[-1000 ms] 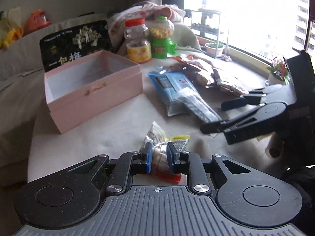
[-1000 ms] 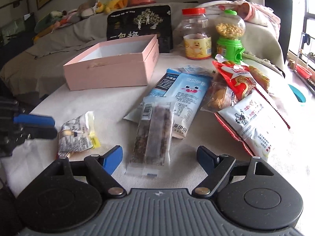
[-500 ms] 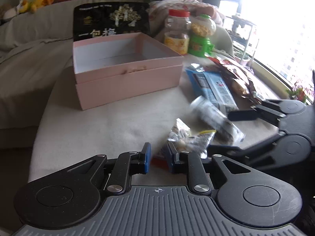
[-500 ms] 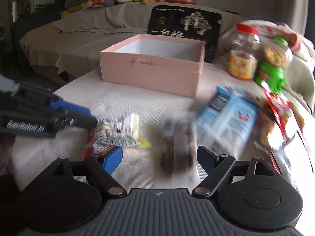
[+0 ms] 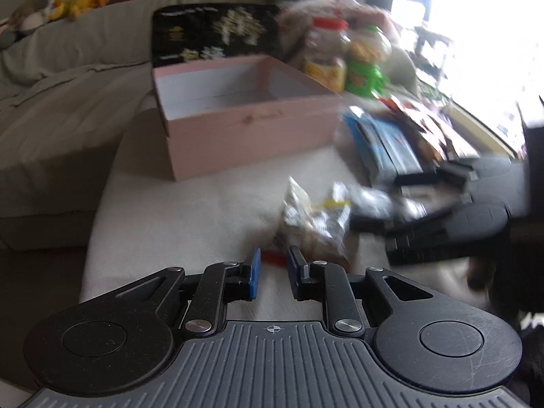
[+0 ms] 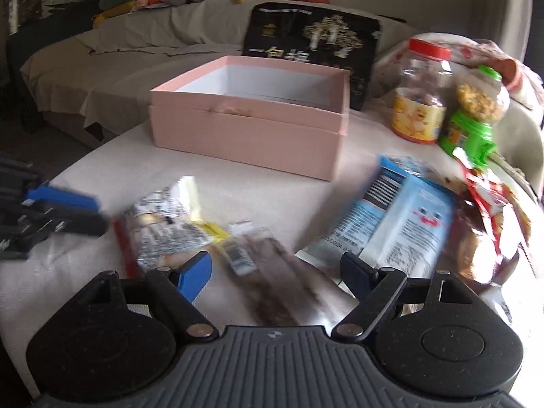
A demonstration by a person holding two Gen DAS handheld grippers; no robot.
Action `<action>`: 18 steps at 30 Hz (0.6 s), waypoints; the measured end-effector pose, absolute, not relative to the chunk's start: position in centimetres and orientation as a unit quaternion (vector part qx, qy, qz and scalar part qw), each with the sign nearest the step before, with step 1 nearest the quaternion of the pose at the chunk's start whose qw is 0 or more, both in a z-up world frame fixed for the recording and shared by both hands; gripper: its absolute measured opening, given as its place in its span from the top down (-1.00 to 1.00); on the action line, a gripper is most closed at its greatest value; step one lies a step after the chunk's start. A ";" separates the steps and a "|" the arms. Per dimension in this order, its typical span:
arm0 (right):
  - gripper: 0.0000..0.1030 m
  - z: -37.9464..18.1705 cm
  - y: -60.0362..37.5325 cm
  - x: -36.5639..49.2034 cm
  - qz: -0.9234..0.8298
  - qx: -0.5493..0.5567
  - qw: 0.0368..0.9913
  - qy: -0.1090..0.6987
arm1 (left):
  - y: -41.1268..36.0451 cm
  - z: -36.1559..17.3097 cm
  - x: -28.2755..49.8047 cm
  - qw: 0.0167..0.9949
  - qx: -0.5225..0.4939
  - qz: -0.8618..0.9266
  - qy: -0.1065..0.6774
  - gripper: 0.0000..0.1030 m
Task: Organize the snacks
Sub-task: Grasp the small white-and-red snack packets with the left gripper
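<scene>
A small silver snack packet (image 5: 312, 217) with a yellow tab and a red end lies on the pale table cover. My left gripper (image 5: 273, 272) is shut, its blue pads pinching the packet's red end. The right wrist view shows this gripper (image 6: 102, 219) at the left, beside the same packet (image 6: 163, 224). My right gripper (image 6: 275, 261) is open wide over a long clear bar packet (image 6: 272, 272) with brown contents, which lies slanted between the jaws without being gripped. From the left wrist the right gripper (image 5: 384, 204) shows blurred at the right. An open pink box (image 6: 244, 136) stands behind.
A blue packet (image 6: 401, 224) and red snack bags (image 6: 493, 210) lie to the right. A red-lidded jar (image 6: 421, 95), a green candy dispenser (image 6: 476, 119) and a black bag (image 6: 312, 40) stand behind the box. A covered sofa runs along the left and back.
Both views have swung left, so the pink box sits nearer their middle. The left gripper stays shut, now only on the packet's red end. The bar packet now lies slanted between the right jaws.
</scene>
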State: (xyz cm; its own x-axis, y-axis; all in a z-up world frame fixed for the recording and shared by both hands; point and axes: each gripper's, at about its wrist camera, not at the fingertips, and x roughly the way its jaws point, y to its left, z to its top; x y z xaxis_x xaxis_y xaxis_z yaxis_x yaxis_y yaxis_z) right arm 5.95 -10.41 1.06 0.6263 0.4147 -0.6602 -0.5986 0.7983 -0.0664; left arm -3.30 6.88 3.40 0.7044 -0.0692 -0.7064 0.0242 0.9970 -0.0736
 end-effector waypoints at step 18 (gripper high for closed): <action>-0.62 0.9 -17.4 5.5 0.241 -0.065 0.913 0.322 | -0.4 2.2 -2.7 0.877 0.042 -0.157 0.452 -0.21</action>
